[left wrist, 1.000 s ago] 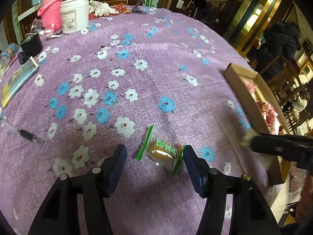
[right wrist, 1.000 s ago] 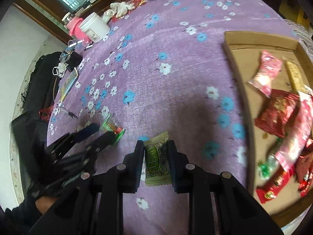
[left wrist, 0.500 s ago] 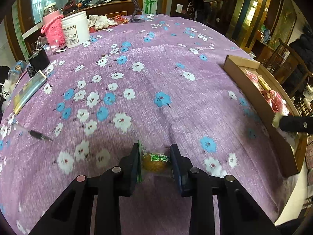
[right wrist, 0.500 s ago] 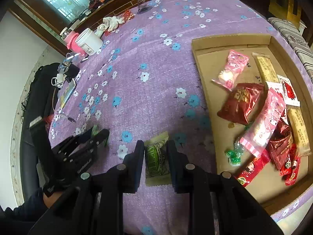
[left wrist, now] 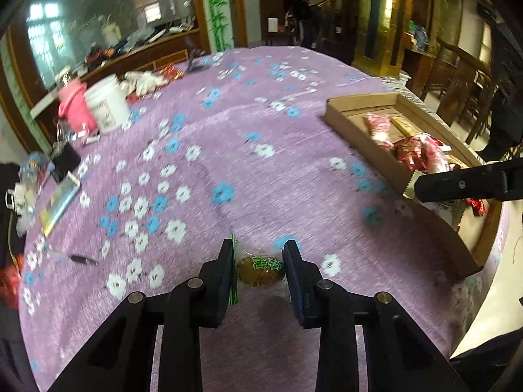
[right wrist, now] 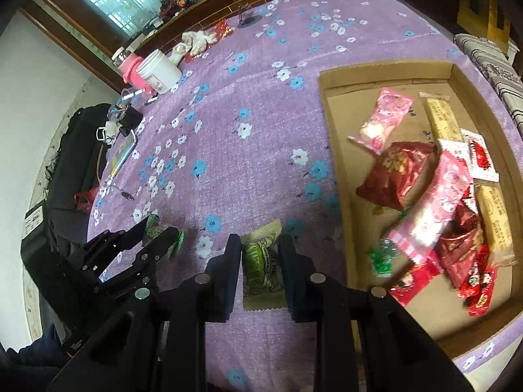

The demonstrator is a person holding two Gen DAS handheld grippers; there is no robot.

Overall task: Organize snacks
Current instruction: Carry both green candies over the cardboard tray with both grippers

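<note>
Gripping green-labelled snack [left wrist: 260, 268], green packet [right wrist: 261, 261]

Left tool [left wrist: 260, 269] clamped on a snack, right tool [right wrist: 260, 263] likewise — both low

Small round golden-brown pastry in a clear wrapper with green print [left wrist: 260, 269], pinched between two black fingers, lifted over the purple flowered cloth at the near edge. Flat beige packet with green oval print and crimped ends [right wrist: 264, 266], upright between two other black fingers, also near, just left of the tray. Shallow brown cardboard tray [right wrist: 385, 71] on the right side of the table, open top. Inside: pink wrapped snack [right wrist: 382, 121] far-left, dark red crinkled bag [right wrist: 398, 173] in the middle, long pink packet [right wrist: 431, 202] overlapping it, beige bars [right wrist: 444, 119] along the right wall, small red packets [right wrist: 477, 281] near-right, green candy [right wrist: 380, 258] near-left.
</note>
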